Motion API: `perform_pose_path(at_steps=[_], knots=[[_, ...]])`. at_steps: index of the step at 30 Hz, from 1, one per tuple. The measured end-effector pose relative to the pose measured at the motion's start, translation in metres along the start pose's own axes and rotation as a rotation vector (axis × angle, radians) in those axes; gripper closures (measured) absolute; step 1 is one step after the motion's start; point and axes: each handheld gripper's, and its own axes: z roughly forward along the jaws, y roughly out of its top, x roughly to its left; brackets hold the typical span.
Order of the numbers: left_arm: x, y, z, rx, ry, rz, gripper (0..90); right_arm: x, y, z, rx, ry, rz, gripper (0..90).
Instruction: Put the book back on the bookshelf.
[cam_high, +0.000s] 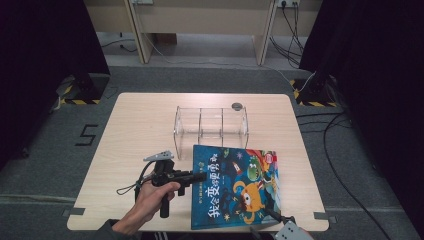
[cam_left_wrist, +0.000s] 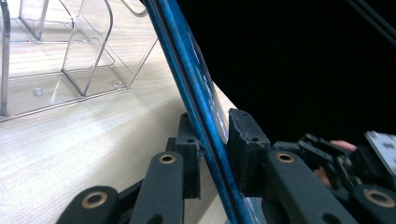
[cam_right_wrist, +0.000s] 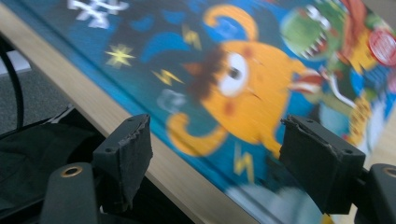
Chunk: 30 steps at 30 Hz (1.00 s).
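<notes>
Now | L gripper (cam_high: 199, 176) pinched on book (cam_high: 235, 187) edge, cover kept raised off table (cam_high: 135, 130) | R gripper (cam_right_wrist: 215, 144) spread, nothing held | rack (cam_high: 211, 126) behind, prob. where book is meant to be slotted.

This looks like a recording studio or lab. A lone wooden table (cam_high: 150, 125) stands on grey carpet (cam_high: 60, 165) between black curtains (cam_high: 45, 45), with hazard tape (cam_high: 75, 101) on stand feet, loose cables (cam_high: 340, 150), and a taped number (cam_high: 87, 135) on the floor.
</notes>
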Motion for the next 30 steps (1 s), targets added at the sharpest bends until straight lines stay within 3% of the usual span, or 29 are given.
perform_pose_path(at_steps=[6, 9, 10, 18, 21, 26, 30], knots=[[-0.002, 0.003, 0.002, 0.005, 0.013, -0.011, 74.0, 0.026, 0.005, 0.007, -0.013, -0.006, -0.098, 24.1], [-0.004, 0.004, 0.002, 0.011, 0.022, -0.015, 73.8, 0.039, 0.007, 0.011, -0.018, -0.048, -0.169, 23.3], [-0.005, 0.005, 0.002, 0.012, 0.025, -0.015, 73.8, 0.041, 0.008, 0.012, -0.016, -0.059, -0.170, 22.8], [-0.011, 0.006, 0.003, 0.013, 0.040, -0.019, 73.6, 0.054, 0.013, 0.025, -0.009, -0.150, -0.281, 23.9], [-0.016, 0.006, 0.003, 0.003, 0.044, -0.012, 73.4, 0.058, 0.016, 0.029, -0.021, -0.189, -0.300, 23.5], [-0.025, 0.006, 0.004, 0.004, 0.048, 0.004, 73.5, 0.061, 0.017, 0.034, -0.018, -0.211, -0.315, 21.4], [-0.029, 0.007, 0.007, 0.006, 0.044, 0.001, 73.4, 0.064, 0.018, 0.037, -0.023, -0.236, -0.355, 20.5]])
